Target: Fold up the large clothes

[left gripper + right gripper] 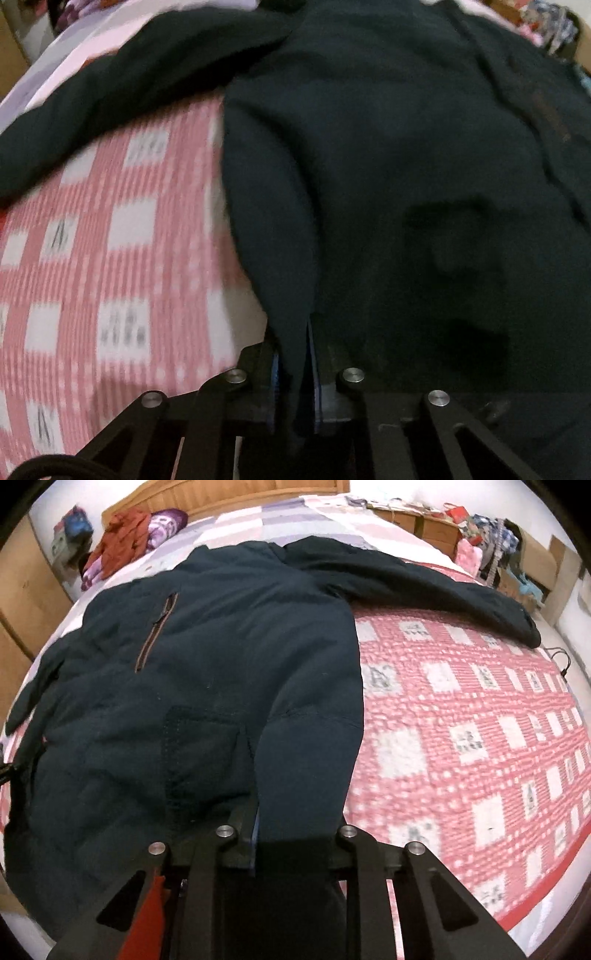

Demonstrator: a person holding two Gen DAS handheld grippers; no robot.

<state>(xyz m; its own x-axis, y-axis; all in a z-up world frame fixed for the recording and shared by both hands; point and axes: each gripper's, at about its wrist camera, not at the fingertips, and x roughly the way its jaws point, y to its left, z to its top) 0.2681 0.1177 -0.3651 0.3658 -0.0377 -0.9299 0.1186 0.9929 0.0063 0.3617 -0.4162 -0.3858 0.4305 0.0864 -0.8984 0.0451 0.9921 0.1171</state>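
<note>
Both claws pinch the near hem of a dark coat spread on the bed.

The left gripper (295, 373) is closed on a narrow ridge of hem; the right gripper (295, 834) clamps a wider fold, likely to lift that edge evenly. The jacket (221, 657), thick, matte navy, lies flat with 2 sleeves outstretched on the pink checked quilt (461, 738); its brown chest zipper (153, 635) shows.
</note>
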